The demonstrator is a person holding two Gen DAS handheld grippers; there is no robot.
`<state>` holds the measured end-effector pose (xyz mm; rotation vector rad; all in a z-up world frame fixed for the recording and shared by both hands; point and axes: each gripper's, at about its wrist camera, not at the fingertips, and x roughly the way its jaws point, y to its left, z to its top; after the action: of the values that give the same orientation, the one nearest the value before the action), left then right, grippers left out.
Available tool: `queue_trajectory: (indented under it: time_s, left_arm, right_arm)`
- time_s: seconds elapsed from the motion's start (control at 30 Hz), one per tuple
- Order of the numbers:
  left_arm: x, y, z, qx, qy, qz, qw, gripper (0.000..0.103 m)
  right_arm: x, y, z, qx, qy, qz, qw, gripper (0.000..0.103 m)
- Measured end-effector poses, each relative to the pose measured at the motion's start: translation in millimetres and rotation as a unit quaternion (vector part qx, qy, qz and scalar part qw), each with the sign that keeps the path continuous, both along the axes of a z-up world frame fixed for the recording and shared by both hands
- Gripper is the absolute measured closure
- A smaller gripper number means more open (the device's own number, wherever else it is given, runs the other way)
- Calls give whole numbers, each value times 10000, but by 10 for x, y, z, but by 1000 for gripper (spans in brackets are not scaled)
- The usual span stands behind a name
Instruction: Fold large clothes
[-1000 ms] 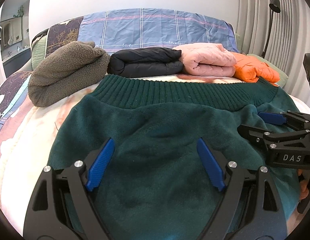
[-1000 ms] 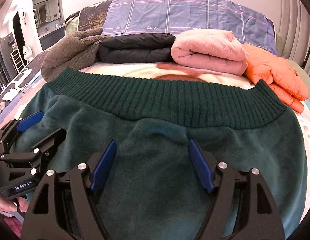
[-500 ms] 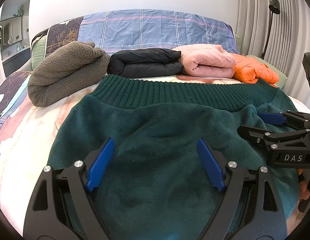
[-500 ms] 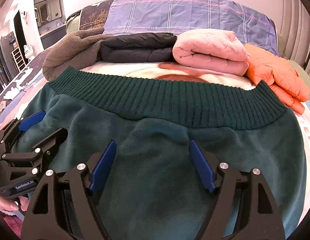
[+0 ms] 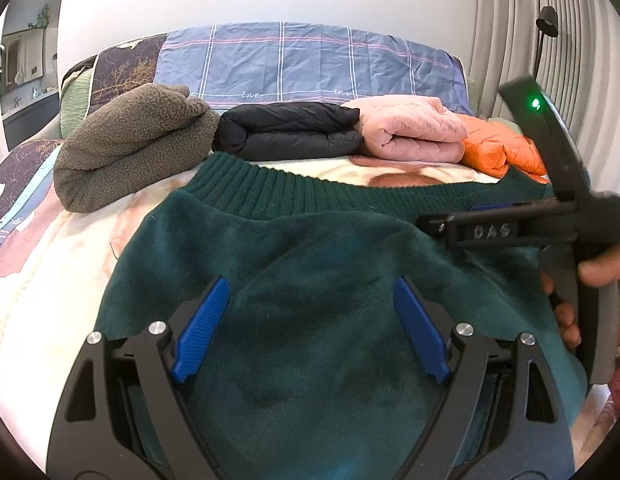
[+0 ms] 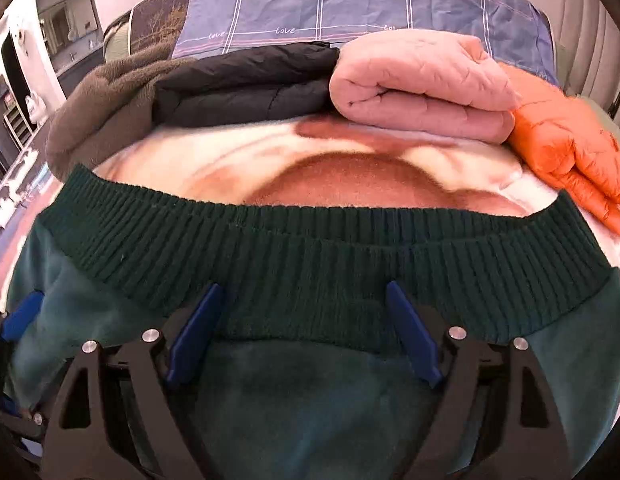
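Observation:
A dark green fleece sweater (image 5: 329,264) lies spread on the bed, its ribbed hem (image 6: 329,256) at the far edge. My left gripper (image 5: 310,284) stands open just above the sweater's body, nothing pinched between its blue pads. My right gripper (image 6: 304,286) hangs over the ribbed hem with its jaws opening; the hem lies between the fingers but the pads do not press it. In the left wrist view the right gripper (image 5: 449,220) shows side-on at the right, held by a hand (image 5: 601,272). The left gripper's blue pad (image 6: 22,316) peeks in at the right view's left edge.
Folded clothes line the back of the bed: a grey-brown fleece (image 5: 130,144), a black jacket (image 5: 290,132), a pink quilted jacket (image 5: 409,132) and an orange puffer (image 5: 501,148). A blue plaid pillow (image 5: 310,64) sits behind them. A cream and brown blanket (image 6: 349,160) covers the bed.
My right gripper has moved forward from the sweater's body to over the ribbed hem, and its jaws stand wider. The left gripper has kept still.

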<state>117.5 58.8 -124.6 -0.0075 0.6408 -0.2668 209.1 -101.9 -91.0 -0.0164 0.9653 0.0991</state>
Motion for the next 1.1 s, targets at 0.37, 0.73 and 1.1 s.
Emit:
queue_trajectory:
  time_s: [0.37, 0.73, 1.1]
  left_arm:
    - [-176, 647, 357, -835, -55, 312, 9960, 17]
    - [804, 1219, -329, -2025, 2278, -443, 9514, 17]
    - [1061, 1391, -510, -2136, 2318, -994, 9438, 11]
  right_arm:
    - [-775, 50, 628, 74, -683, 204, 9974, 20]
    - [-1251, 100, 278, -155, -255, 56, 9995, 13]
    - [-1917, 211, 466, -202, -734, 428, 9962, 9]
